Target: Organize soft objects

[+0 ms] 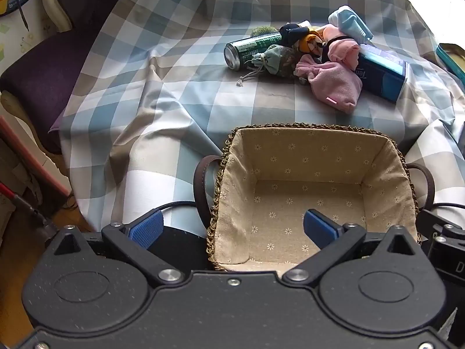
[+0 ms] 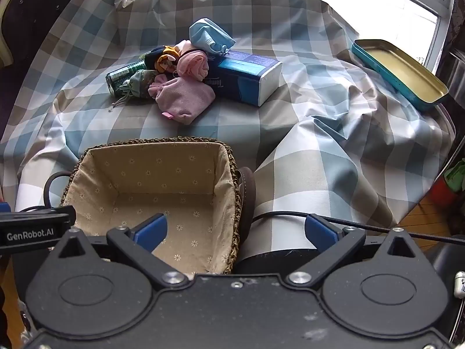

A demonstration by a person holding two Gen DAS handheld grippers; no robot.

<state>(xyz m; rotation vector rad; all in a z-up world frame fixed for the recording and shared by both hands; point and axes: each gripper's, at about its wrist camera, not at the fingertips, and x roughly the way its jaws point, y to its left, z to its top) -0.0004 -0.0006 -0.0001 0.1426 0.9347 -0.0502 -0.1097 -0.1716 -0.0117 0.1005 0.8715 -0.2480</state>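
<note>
A woven basket (image 1: pixel 229 145) (image 2: pixel 87 152) with a beige flowered lining stands near the table's front edge with nothing inside. Behind it lies a heap of soft things: a pink pouch (image 1: pixel 334 87) (image 2: pixel 183 101), a green drawstring pouch (image 1: pixel 276 61) (image 2: pixel 139 84), rolled peach socks (image 1: pixel 343 52) (image 2: pixel 193 65), a dark and yellow cloth (image 1: pixel 302 39) (image 2: pixel 164 56) and a light blue mask (image 1: pixel 351 21) (image 2: pixel 209 36). My left gripper (image 1: pixel 232 228) hangs open over the basket's left rim. My right gripper (image 2: pixel 237 231) hangs open over its right rim. Neither holds anything.
A green can (image 1: pixel 250 49) (image 2: pixel 122 74) and a blue tissue box (image 1: pixel 383 72) (image 2: pixel 247 75) lie in the heap. An open teal tin (image 2: pixel 401 72) sits at the far right. A checked cloth (image 1: pixel 180 87) covers the table, with deep folds. A dark chair (image 1: pixel 43 72) stands at the left.
</note>
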